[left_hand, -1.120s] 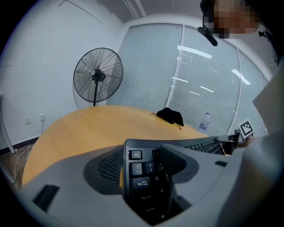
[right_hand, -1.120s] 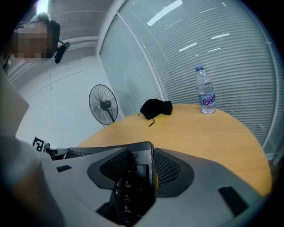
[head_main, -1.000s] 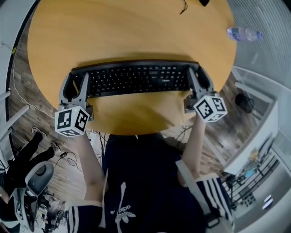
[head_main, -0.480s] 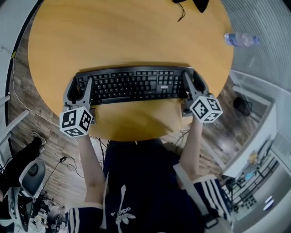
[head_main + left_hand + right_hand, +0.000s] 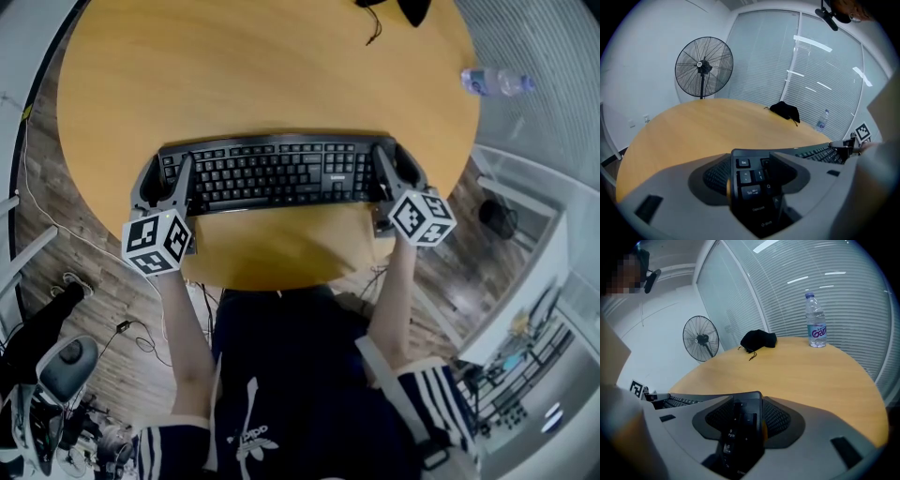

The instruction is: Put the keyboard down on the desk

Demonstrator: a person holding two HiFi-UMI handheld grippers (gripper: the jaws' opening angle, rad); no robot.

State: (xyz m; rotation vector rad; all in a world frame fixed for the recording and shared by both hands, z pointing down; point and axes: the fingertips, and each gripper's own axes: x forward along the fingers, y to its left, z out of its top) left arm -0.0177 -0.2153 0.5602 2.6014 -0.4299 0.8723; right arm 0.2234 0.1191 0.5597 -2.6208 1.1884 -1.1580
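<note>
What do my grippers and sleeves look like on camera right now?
Both the left gripper and right gripper are grey, with curved jaws, dark textured pads and a white cube of black square markers. The sleeves are dark with white stripes.

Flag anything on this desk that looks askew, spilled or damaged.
Nothing stands out. The keyboard runs straight along the near edge of the desk, the left gripper and right gripper clamped on its ends; the water bottle stands upright, nothing spilled.

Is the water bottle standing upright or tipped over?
Upright: the right gripper view shows the water bottle standing on the desk, cap on top.
</note>
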